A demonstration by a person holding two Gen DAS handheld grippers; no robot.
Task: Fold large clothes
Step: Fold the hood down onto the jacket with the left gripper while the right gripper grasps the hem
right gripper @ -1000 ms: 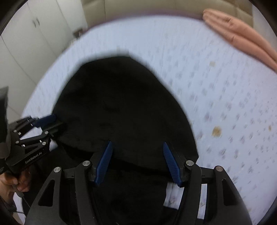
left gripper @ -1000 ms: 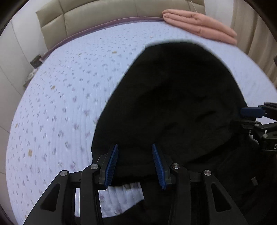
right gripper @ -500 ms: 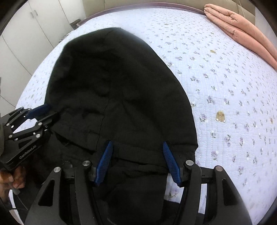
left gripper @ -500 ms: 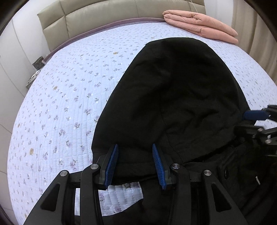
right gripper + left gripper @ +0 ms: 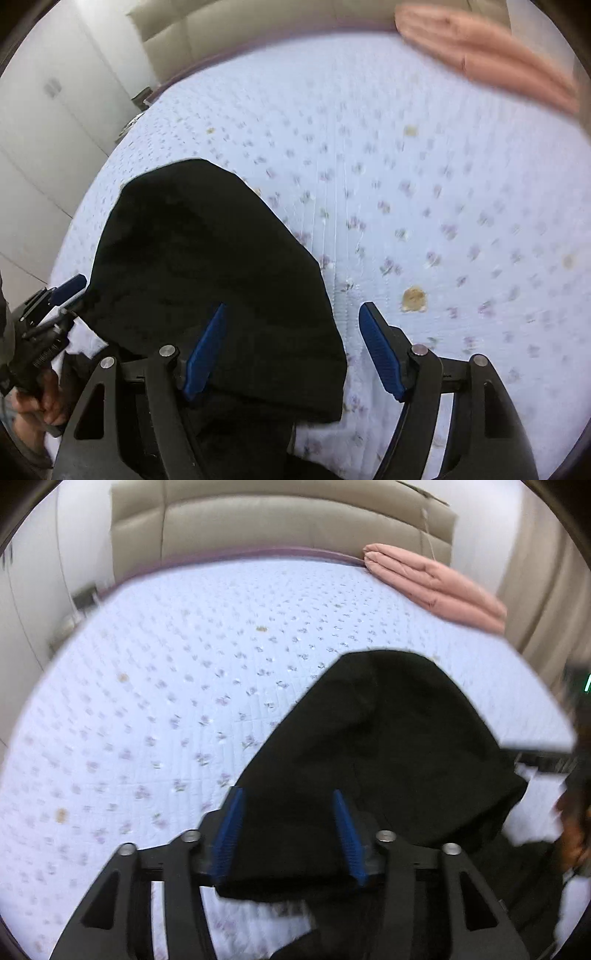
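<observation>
A black hooded garment (image 5: 388, 746) lies on the bed, its hood spread flat and pointing toward the headboard. My left gripper (image 5: 289, 835) hovers over the hood's near left part. Its jaws are opening and the blue pads (image 5: 229, 830) stand clear of the cloth beneath them. My right gripper (image 5: 292, 353) hangs over the hood's right edge (image 5: 325, 332), jaws also opening, with cloth under the left pad and bare quilt under the right one. The left gripper (image 5: 55, 295) shows at the left of the right wrist view, held by a hand (image 5: 33, 406).
The bed carries a pale blue quilt with small flowers (image 5: 166, 701). A folded pink blanket (image 5: 436, 583) lies at the far right by the beige padded headboard (image 5: 295, 517). White wardrobe doors (image 5: 44, 110) stand to the left and a curtain (image 5: 546, 590) to the right.
Both grippers have opened wider and drawn apart, the left one to the left and the right one to the right. The hood now lies off-centre in each view, and both views are blurred.
</observation>
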